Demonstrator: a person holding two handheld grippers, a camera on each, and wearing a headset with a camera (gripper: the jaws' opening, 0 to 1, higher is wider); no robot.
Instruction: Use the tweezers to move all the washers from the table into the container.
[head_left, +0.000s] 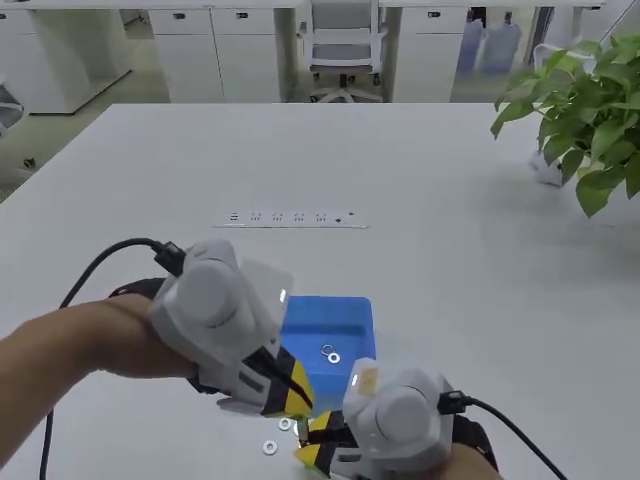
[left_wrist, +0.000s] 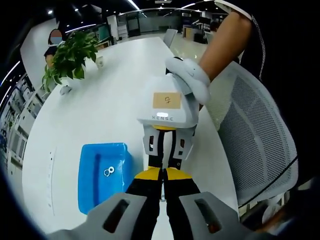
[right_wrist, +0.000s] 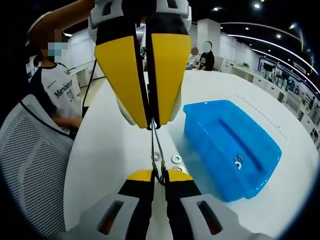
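Down at the near edge of the big white table (head_left: 450, 250), right in front of the person, is where it's all happening. The blue container (head_left: 345, 315) sits just beyond the two grippers, open on top, with two washers (head_left: 331, 355) lying on its floor.

The left gripper (head_left: 295, 395) comes in from the upper left and the right gripper (head_left: 315, 432) from below, nose to nose. In the right gripper view both sets of jaws are together and clamped on the tweezers (right_wrist: 156, 150) — the left pair on the far end, the right pair on the near end, with the thin metal legs running between them.

The loose washers (head_left: 270, 447) are on the bare table just beside the container's near wall, right under the tweezers. I count a few but can't say exactly how many.

My take on handling: these are tiny flat metal rings, stiff, nearly weightless and probably slick, lying flush on a smooth top. I doubt you can get a tip under one. Better to drop one tweezer tip through the hole and the other outside the rim, then pinch across the band — a gentle, steady squeeze, since too much could make it flick away. The tweezers are springy too, so the squeeze wants to land around mid-leg.
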